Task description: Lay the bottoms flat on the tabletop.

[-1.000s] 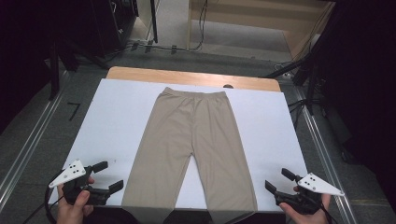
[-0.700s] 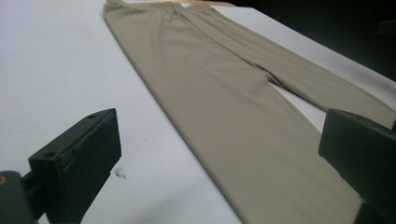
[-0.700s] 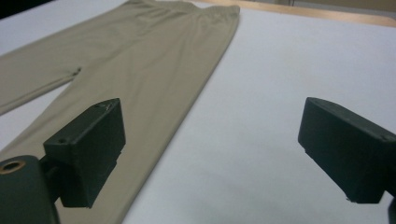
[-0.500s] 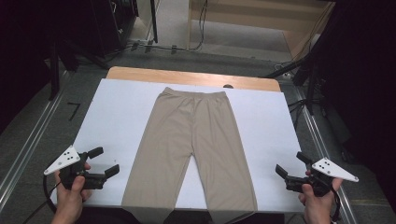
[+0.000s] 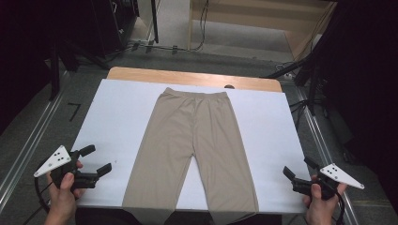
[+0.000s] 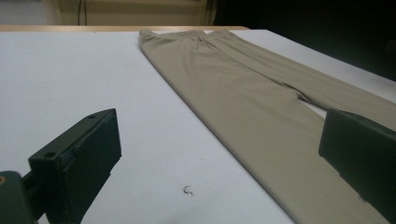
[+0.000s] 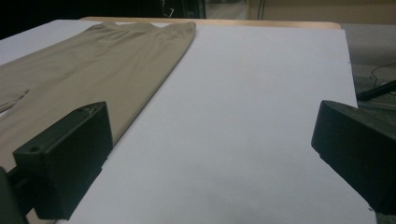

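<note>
Leggings lie flat while both grippers draw outward

Leggings (image 5: 195, 150) of beige, smooth, slightly shiny knit lie spread on the white table cover (image 5: 117, 112), waistband at the far end and both legs running toward the near edge, where the cuffs hang just over it.

Since a second ago the left gripper (image 5: 91, 161) has moved left and slightly farther from the left leg, and it now hovers over bare white cover at the near left corner. Its jaws stand wide apart with nothing between them; in the left gripper view the left leg's outer edge runs past the right-hand jaw, not touched. A tiny speck (image 6: 187, 190) sits on the cover.

The garment itself has not shifted: it stays smooth, with a narrow wedge of white between the legs.

The right gripper (image 5: 295, 176) has likewise slid right, off toward the near right corner, jaws wide and empty, well apart from the right leg.

Judging by this, the cloth is laid out and no grasp has begun; both hands seem to be lining up on the outer leg edges.

A wooden strip (image 5: 187, 77) of the table shows at the far edge.
</note>
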Tool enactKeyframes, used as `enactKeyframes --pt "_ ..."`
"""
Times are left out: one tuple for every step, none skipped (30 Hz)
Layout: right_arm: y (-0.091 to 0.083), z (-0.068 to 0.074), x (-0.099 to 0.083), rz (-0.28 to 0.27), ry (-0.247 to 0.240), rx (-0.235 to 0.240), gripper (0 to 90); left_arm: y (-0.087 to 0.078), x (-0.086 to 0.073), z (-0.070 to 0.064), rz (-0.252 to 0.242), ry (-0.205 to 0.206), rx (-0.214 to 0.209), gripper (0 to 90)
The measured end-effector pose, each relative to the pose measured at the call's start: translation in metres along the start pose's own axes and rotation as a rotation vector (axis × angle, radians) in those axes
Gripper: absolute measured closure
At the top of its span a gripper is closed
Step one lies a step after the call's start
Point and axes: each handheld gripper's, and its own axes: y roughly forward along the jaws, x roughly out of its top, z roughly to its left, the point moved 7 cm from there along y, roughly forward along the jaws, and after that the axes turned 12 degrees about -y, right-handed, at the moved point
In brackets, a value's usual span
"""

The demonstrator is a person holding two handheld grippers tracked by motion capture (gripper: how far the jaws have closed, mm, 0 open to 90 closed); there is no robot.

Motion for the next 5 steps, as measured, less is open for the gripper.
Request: enactKeyframes --pt "-0.0005 0.0001 -0.0012 0.002 0.001 -0.003 0.0 -0.0011 -0.0007 0.0003 -0.001 -0.006 -0.002 0.0" --pt "-0.0010 0.0004 -0.0019 0.003 0.000 -0.004 0.0 -0.0016 -0.0014 0.0007 0.002 -0.002 0.002 0.0" --pt "-0.0012 0.0012 -0.0020 0.004 0.000 0.000 0.0 -0.0017 -0.0019 0.0006 0.005 0.000 0.004 0.0" --pt "-0.0013 0.0021 -0.0016 0.006 -0.004 0.001 0.0 -0.0014 -0.0020 0.0002 0.004 0.000 0.001 0.0" --pt "-0.0010 0.0030 -0.0007 0.005 -0.008 0.001 0.0 -0.0012 -0.0021 -0.0003 0.006 -0.002 0.004 0.0"
